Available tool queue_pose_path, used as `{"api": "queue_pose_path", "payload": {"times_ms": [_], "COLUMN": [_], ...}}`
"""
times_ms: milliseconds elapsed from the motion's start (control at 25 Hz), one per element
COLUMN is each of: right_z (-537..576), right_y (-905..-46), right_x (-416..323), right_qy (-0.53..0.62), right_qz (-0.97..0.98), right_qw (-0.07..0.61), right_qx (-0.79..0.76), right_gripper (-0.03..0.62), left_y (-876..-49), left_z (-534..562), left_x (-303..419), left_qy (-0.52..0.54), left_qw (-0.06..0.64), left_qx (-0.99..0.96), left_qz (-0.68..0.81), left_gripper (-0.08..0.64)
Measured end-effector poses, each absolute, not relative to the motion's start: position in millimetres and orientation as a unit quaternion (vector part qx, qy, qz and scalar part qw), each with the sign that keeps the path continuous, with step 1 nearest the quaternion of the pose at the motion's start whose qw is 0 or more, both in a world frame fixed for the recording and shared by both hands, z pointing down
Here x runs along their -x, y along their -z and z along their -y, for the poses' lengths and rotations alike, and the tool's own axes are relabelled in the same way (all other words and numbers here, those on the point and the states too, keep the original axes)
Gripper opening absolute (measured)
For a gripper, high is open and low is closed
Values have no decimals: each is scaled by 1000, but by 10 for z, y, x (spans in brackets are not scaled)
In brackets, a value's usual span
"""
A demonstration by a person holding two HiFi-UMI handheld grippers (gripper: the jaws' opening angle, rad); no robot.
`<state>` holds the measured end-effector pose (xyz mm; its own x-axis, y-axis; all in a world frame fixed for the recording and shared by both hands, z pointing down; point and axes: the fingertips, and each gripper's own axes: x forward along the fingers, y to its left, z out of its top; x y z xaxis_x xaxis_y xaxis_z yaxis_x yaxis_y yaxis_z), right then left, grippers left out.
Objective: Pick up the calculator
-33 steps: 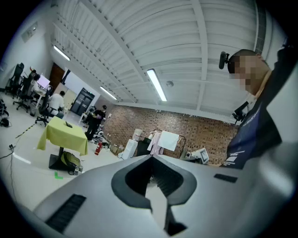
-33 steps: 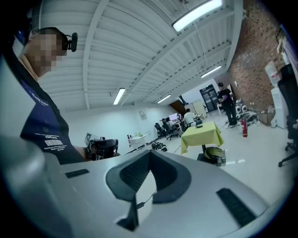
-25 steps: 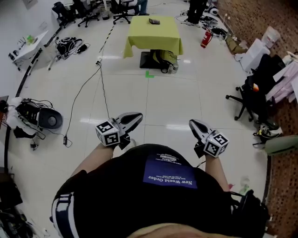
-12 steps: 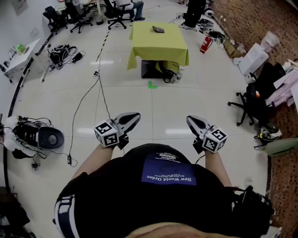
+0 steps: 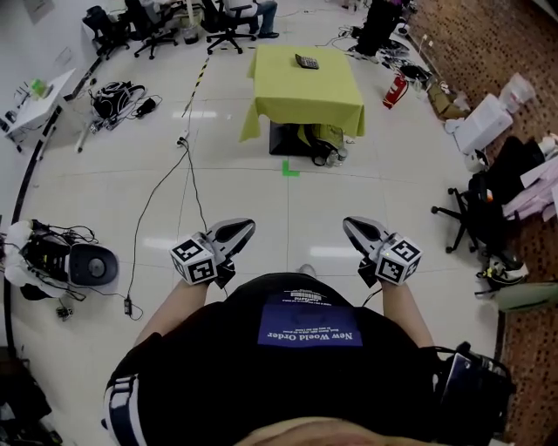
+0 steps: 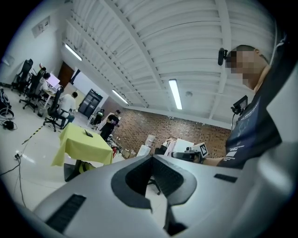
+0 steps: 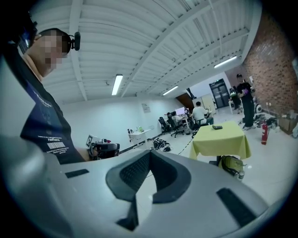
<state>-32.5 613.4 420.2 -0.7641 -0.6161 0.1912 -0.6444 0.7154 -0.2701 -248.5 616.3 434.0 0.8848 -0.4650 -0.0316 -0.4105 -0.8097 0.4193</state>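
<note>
Listing from the head view: calculator (image 5: 306,61), dark, lying flat on the far part of the table (image 5: 305,100) (which is draped in a yellow-green cloth), well apart from both grippers across the floor (image 5: 384,183).

Left gripper (image 5: 247,225): held about level ahead of the person's black shirt (image 5: 288,375), jaws clenched tip to tip, nothing between them.

Right gripper (image 5: 349,223): beside the left one at like height, jaws likewise clenched and empty. Both point toward the table.

Under the table: a dark base (image 5: 286,139) and a bag (image 5: 319,136).

On the floor: green tape mark (image 5: 290,168) just before the table, black cable (image 5: 191,179) trailing off to its left, red extinguisher (image 5: 395,91) near its right side.

Beyond the table: office chairs (image 5: 228,19).
</note>
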Motion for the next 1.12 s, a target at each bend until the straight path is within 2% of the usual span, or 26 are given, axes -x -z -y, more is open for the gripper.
{"api": "queue_pose_path", "payload": {"times_ms": [680, 1120], "right_z": [-3834, -2954], "right_y": [-4044, -4258], "right_x": [-804, -959], "right_qy": [-138, -167], "right_qz": [962, 948], "right_qw": [38, 38], "right_qx": [-235, -267], "right_gripper": [-15, -15], "left_y": [-3936, -4120], "left_z": [-4198, -3141], "left_x": [1263, 1077], "left_qy": [93, 78], "left_qw": [179, 197], "left_qx": [-925, -935], "left_qz": [323, 283], "left_gripper": [8, 8]}}
